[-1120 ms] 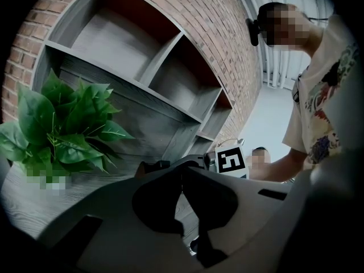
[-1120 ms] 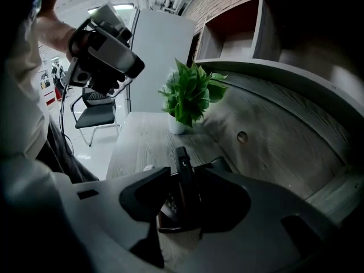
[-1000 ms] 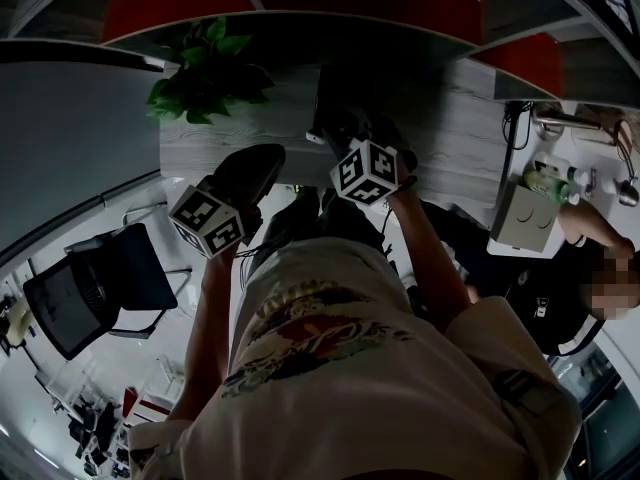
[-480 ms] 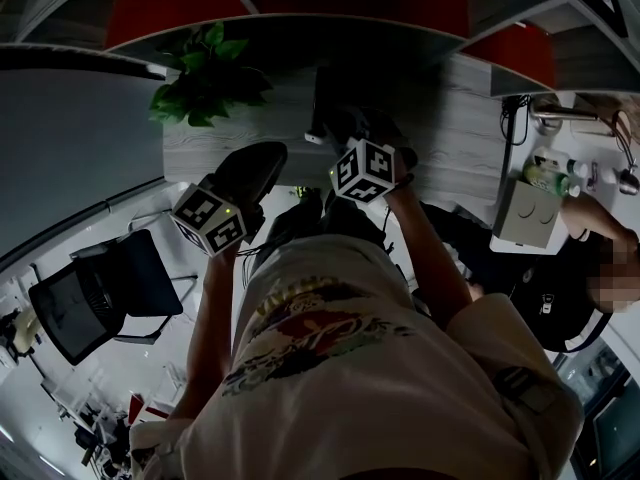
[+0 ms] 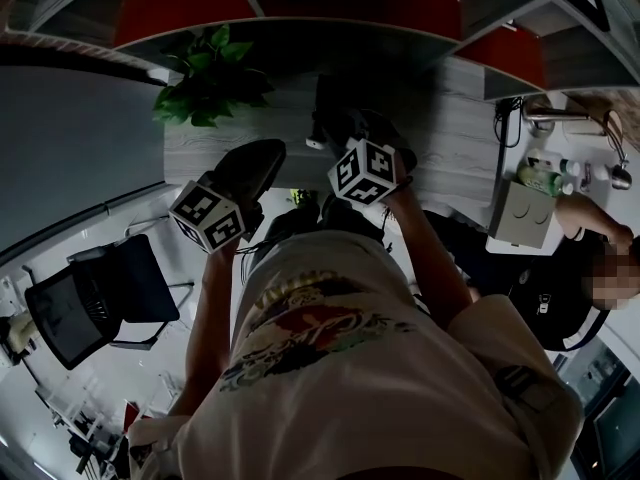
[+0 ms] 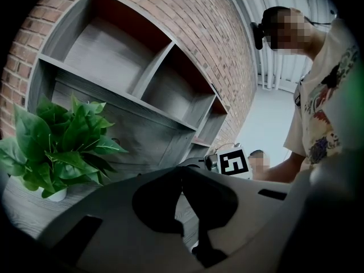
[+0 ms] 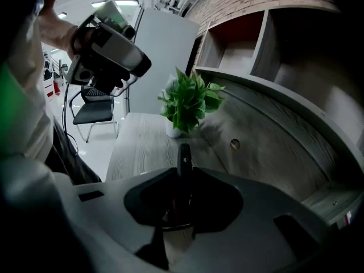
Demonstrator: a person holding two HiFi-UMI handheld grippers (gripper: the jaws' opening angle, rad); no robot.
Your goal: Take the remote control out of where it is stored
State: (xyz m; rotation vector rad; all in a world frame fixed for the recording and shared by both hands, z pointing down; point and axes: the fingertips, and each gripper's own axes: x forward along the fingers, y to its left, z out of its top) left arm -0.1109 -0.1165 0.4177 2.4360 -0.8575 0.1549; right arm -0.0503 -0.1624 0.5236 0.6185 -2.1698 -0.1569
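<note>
Right hand-held gripper (image 7: 183, 174), jaws just closed in, now pinches the upright remote control (image 7: 183, 152), which seems not yet lifted from its storage on the counter (image 7: 142, 144); left hand-held gripper (image 6: 182, 170) pressed together, empty; I still owe the lift-out.

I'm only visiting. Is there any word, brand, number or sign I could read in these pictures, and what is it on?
No text here can be read.
Marker cubes: black-and-white square patterns, not letters.
T-shirt: colourful print, any lettering too blurred to read.
Bottle: green label, too small to read.
Remote control: a tiny pale mark, too small to read.
</note>
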